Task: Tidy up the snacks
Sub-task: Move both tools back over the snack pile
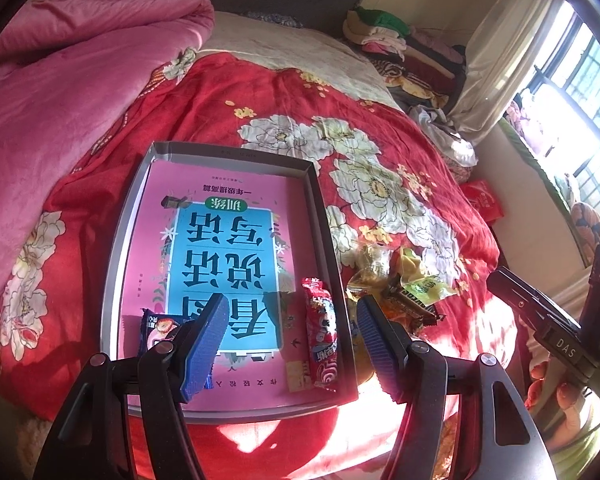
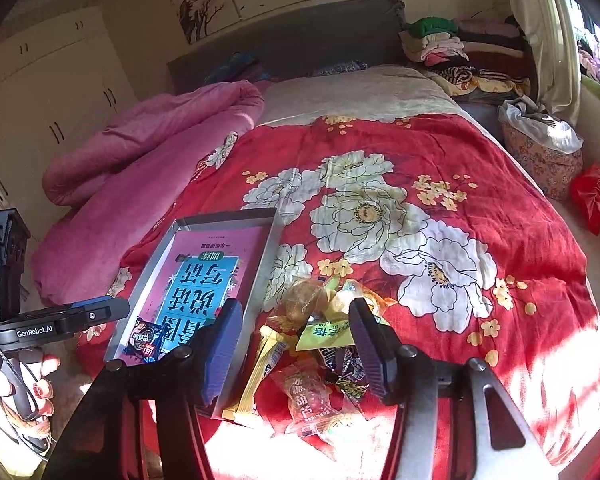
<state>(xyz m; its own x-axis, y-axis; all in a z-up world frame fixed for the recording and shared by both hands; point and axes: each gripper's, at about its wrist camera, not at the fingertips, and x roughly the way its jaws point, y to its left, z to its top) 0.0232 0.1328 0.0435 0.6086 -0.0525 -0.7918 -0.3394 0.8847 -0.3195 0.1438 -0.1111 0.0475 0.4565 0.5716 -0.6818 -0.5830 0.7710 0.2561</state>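
Note:
A shallow grey box lies on the red flowered bedspread with a pink and blue book flat inside it. A long red snack packet lies along the box's right side, and a small dark packet sits at its near left. My left gripper hovers open above the box with nothing between its blue pads. Right of the box is a loose pile of snacks; a yellow packet leans at the box's edge beside a clear-wrapped one. My right gripper stands open over this pile, holding nothing.
A rolled pink blanket fills the bed's left side. Folded clothes are stacked by the headboard at the far right. A red bag lies off the bed's right edge. A person's hand holds the left gripper's handle.

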